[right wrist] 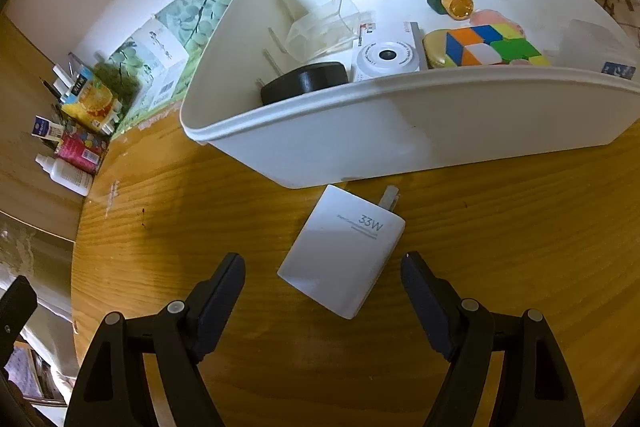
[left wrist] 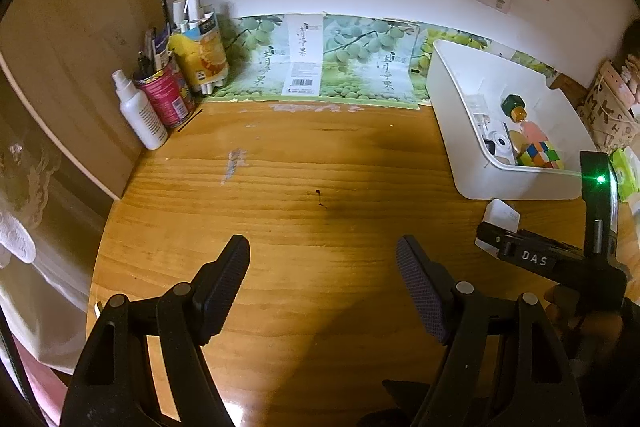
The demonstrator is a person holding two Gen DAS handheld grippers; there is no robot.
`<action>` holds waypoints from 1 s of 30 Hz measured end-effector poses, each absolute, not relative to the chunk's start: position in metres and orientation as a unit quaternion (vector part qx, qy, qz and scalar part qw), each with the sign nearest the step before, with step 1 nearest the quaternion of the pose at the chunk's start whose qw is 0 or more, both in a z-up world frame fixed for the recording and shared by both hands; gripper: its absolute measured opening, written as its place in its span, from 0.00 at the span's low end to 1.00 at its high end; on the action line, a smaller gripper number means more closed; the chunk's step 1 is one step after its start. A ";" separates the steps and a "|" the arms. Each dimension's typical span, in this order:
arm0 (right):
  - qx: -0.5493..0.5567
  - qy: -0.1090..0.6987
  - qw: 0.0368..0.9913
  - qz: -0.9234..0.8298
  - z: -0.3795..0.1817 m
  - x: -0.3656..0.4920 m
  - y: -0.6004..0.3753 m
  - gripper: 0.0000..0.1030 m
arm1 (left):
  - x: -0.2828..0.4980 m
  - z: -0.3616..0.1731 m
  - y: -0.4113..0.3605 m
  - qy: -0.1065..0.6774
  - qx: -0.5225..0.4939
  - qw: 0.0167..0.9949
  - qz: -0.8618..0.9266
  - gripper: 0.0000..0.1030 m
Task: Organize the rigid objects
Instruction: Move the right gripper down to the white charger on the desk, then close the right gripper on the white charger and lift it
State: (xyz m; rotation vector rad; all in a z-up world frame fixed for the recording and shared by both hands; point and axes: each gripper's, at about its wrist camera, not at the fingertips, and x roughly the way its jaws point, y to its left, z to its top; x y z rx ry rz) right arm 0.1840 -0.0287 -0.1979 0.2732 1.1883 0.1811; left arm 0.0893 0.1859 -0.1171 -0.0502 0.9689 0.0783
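From my left wrist, my left gripper (left wrist: 323,259) hangs with its jaws standing wide over bare wooden table (left wrist: 280,187), nothing between the pads. Far right stands the white bin (left wrist: 516,183); I can only see part of its contents past the near wall: a puzzle cube (left wrist: 538,155), a white camera (left wrist: 498,145) and a green bottle with a gold cap (left wrist: 515,105). Just below the bin a corner of the white charger (left wrist: 500,213) shows, the rest hidden behind my right gripper (left wrist: 532,255), whose jaws I cannot read from here. From my right wrist, that gripper (right wrist: 323,275) has jaws spread wide, empty, the charger (right wrist: 344,251) lying flat on the table between and just ahead of the tips, untouched, its prongs pointing at the bin (right wrist: 360,131). A black round thing (right wrist: 304,81) inside is half hidden by the rim.
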 end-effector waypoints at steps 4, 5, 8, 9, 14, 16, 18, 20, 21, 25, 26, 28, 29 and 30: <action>0.119 0.563 0.813 0.083 -0.201 0.186 -0.026 0.74 | 0.093 -0.116 0.184 0.465 -0.021 0.884 0.032 0.76; 0.116 0.566 0.812 0.083 -0.203 0.187 -0.025 0.72 | 0.094 -0.116 0.184 0.465 -0.021 0.885 0.031 0.76; 0.108 0.570 0.811 0.077 -0.205 0.189 -0.022 0.70 | 0.096 -0.117 0.182 0.465 -0.018 0.885 0.025 0.76; 0.106 0.569 0.812 0.076 -0.205 0.190 -0.022 0.69 | 0.097 -0.117 0.181 0.466 -0.016 0.884 0.022 0.76; 0.099 0.567 0.815 0.068 -0.205 0.190 -0.023 0.60 | 0.099 -0.118 0.179 0.468 -0.010 0.884 0.015 0.76; 0.099 0.567 0.815 0.067 -0.205 0.190 -0.023 0.60 | 0.100 -0.117 0.179 0.467 -0.010 0.884 0.013 0.76; 0.098 0.566 0.816 0.066 -0.205 0.190 -0.022 0.60 | 0.100 -0.117 0.179 0.467 -0.011 0.884 0.013 0.76; 0.097 0.566 0.816 0.067 -0.205 0.191 -0.021 0.60 | 0.100 -0.117 0.179 0.467 -0.011 0.884 0.012 0.76; 0.097 0.566 0.816 0.067 -0.205 0.191 -0.021 0.60 | 0.100 -0.117 0.179 0.466 -0.011 0.884 0.012 0.76; 0.096 0.567 0.815 0.070 -0.205 0.191 -0.022 0.59 | 0.100 -0.116 0.178 0.465 -0.009 0.885 0.009 0.76; 0.097 0.568 0.814 0.070 -0.205 0.190 -0.022 0.59 | 0.099 -0.116 0.177 0.464 -0.009 0.886 0.009 0.76; 0.098 0.569 0.813 0.070 -0.205 0.189 -0.024 0.59 | 0.099 -0.115 0.176 0.463 -0.007 0.886 0.007 0.76; 0.099 0.570 0.813 0.069 -0.205 0.189 -0.024 0.59 | 0.098 -0.115 0.176 0.463 -0.007 0.886 0.007 0.76; 0.100 0.571 0.812 0.069 -0.204 0.188 -0.025 0.58 | 0.098 -0.115 0.175 0.462 -0.007 0.887 0.006 0.76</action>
